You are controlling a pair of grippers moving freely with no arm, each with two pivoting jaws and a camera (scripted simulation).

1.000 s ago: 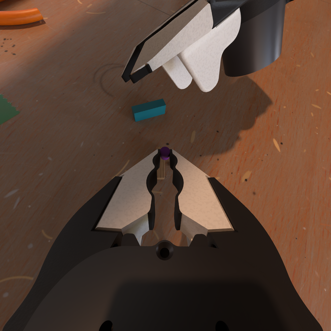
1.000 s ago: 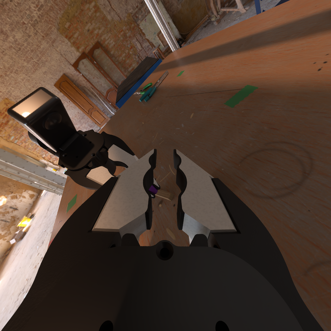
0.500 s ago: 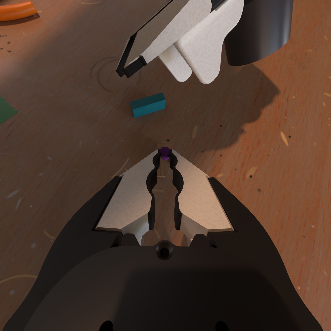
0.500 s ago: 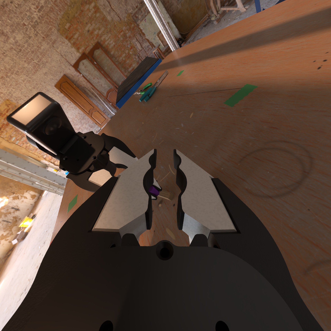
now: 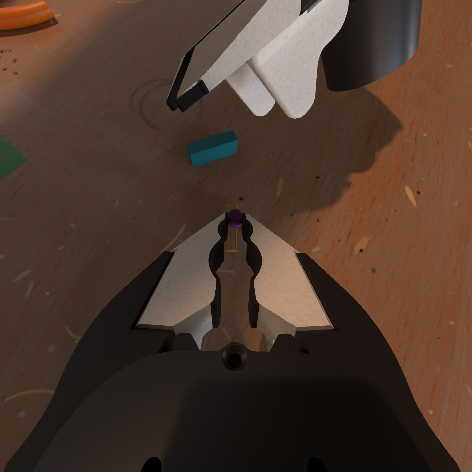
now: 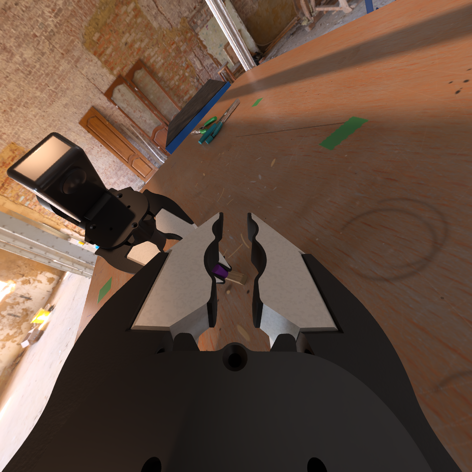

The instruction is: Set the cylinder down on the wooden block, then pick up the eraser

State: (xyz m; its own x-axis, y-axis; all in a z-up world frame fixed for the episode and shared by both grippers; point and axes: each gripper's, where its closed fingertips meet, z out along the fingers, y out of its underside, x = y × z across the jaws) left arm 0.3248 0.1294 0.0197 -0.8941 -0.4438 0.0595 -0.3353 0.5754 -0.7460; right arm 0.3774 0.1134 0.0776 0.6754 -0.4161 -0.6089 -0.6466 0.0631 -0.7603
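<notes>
My left gripper [image 5: 235,217] is shut on a small purple cylinder [image 5: 235,221] and holds it upright over a small wooden block [image 5: 231,241] lying on the table. I cannot tell whether the cylinder touches the block. A teal eraser [image 5: 212,148] lies on the table just beyond the block. My right gripper [image 6: 235,217] is open and empty; in the left wrist view it [image 5: 224,102] hovers above and beyond the eraser. The right wrist view shows the left gripper [image 6: 221,272] with the cylinder [image 6: 220,270] over the block [image 6: 236,278].
An orange hose [image 5: 25,15] lies at the far left. Green tape patches [image 5: 10,158] [image 6: 342,132] are stuck on the table. Green-handled tools [image 6: 212,127] and a dark board with a blue edge [image 6: 196,112] lie far off. The table edge [image 6: 102,255] runs behind the left gripper.
My left gripper has sunk slightly with the cylinder, and the block's far end now shows past its tips. The right gripper has stayed open and almost still.
</notes>
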